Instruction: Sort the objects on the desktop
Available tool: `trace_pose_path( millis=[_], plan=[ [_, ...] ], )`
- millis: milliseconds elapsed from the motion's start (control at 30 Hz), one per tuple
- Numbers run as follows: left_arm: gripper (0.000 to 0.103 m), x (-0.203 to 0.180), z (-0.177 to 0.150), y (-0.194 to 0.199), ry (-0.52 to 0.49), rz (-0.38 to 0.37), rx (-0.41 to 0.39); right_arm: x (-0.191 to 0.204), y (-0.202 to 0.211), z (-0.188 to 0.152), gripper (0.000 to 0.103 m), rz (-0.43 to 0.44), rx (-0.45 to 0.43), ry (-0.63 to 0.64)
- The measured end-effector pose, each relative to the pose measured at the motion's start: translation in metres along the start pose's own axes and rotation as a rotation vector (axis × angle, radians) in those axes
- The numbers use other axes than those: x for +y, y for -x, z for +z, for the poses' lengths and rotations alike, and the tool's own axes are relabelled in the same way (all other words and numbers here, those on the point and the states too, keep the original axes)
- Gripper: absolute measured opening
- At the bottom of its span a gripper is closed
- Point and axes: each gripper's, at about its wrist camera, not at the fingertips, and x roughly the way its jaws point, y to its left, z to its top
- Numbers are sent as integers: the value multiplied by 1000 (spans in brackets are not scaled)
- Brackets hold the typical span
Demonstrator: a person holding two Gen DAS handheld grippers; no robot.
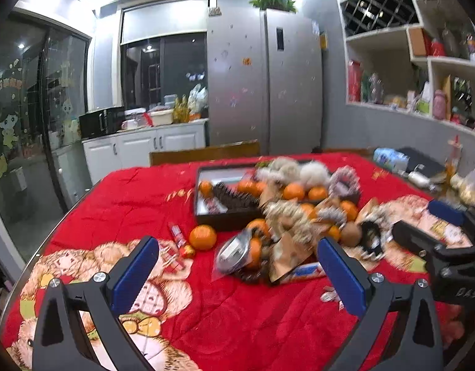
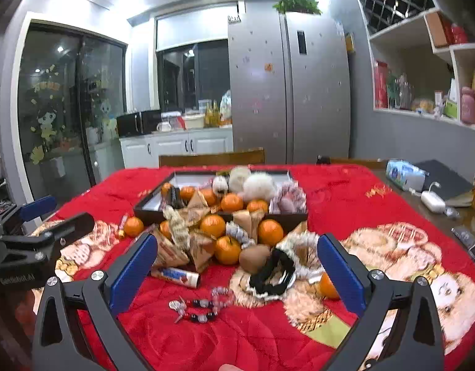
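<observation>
Both grippers hang above the near part of a red blanket (image 2: 336, 191) printed with bears, with the black tray (image 2: 145, 208) as the fixed mark at the far middle. The left gripper (image 1: 237, 273) has its jaws spread wide and holds nothing; the right gripper (image 2: 237, 273) is likewise wide open and empty. In the tray lie oranges (image 2: 232, 202), white fluffy balls (image 2: 258, 187) at its far side, and a pale pink scrunchie (image 2: 288, 198) at its right end. Spilling over the tray's near edge is a heap of more oranges, tan paper packets (image 2: 200, 252) and frilly hair ties. A lone orange (image 1: 202, 237) sits just off the tray's near left corner, with small red wrapped sweets (image 1: 178, 237) beside it on the side away from the heap. Nearer than the heap, a brown kiwi (image 2: 253, 258) touches a black scrunchie (image 2: 273, 273) with white trim. A wrapped bar (image 2: 175, 276) lies on the blanket near the left of the heap's front, and nearer still than that a bead bracelet (image 2: 203, 307) lies alone on the red cloth, between the right gripper's fingers in its view. A clear bag (image 1: 234, 252) leans on the heap's near left side. Well right of the tray, off the blanket, a white charger (image 2: 432, 199) and a dark laptop (image 2: 444, 176) rest on bare table.
</observation>
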Motion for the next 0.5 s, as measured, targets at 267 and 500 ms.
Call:
trace_pose_path(
  millis=[267, 500],
  plan=[
    [103, 0, -16, -15, 15, 22, 53, 7, -15, -14, 103, -38, 66, 65],
    [103, -3, -16, -14, -3, 58, 48, 7, -11, -13, 103, -54, 52, 64]
  ],
)
